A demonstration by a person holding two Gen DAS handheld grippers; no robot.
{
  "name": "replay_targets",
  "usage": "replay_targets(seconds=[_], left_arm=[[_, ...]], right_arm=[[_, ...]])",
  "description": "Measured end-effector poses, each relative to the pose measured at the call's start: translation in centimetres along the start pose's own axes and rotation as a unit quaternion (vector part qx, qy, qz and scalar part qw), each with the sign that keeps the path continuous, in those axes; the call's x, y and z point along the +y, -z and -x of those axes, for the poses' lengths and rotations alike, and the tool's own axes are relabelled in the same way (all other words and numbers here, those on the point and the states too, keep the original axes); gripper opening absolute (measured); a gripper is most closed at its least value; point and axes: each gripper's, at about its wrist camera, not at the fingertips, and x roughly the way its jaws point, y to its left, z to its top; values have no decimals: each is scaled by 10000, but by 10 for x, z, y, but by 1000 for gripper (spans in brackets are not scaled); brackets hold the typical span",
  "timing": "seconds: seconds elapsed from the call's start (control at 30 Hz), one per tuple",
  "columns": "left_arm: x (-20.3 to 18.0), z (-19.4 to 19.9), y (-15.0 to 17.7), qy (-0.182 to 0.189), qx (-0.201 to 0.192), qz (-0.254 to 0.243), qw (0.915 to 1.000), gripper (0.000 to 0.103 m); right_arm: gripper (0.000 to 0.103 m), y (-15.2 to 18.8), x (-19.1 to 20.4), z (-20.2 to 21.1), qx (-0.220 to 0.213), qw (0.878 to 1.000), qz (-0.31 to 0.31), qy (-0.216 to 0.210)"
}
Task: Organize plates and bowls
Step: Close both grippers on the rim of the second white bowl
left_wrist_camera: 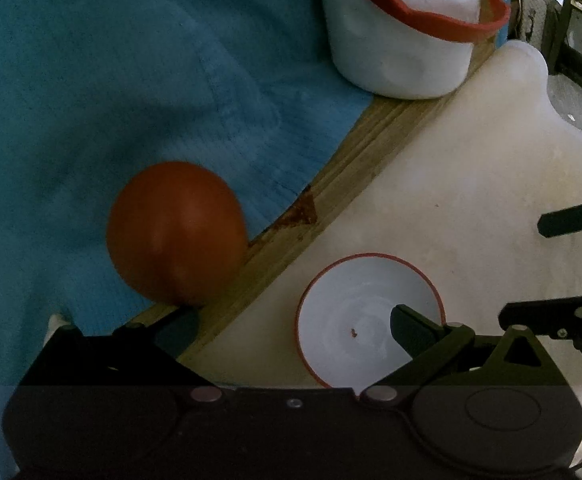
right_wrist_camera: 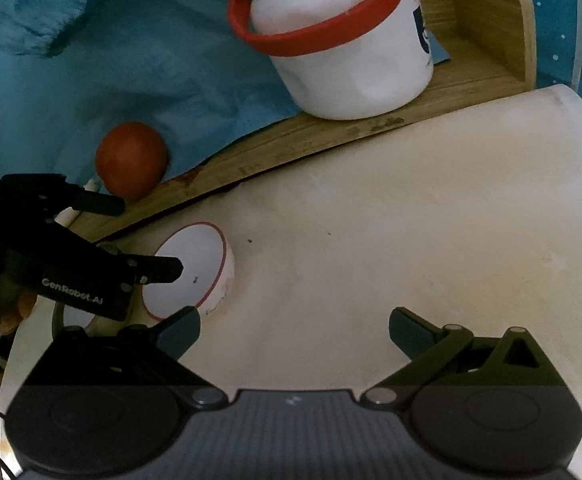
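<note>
Both hand-held grippers, left [left_wrist_camera: 295, 330] and right [right_wrist_camera: 295, 330], spread wide, empty; one white bowl [left_wrist_camera: 365, 316], one tomato [left_wrist_camera: 177, 234], one jar [left_wrist_camera: 401, 36].

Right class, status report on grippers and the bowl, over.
Left gripper open, one finger over the bowl. Right gripper open, empty. Bowl upright on white board. Tomato beside it, not blocking.
</note>
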Motion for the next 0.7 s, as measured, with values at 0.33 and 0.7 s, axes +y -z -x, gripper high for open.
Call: replay_targets(seconds=[0.33, 0.7], left_arm=[[-8, 8, -3, 150, 36, 40, 9999, 95], [4, -8, 3, 468, 166, 531, 9974, 67]], right_arm=[[103, 1, -2, -2, 51, 9999, -86, -26], [102, 2, -3, -2, 22, 9998, -178, -37]])
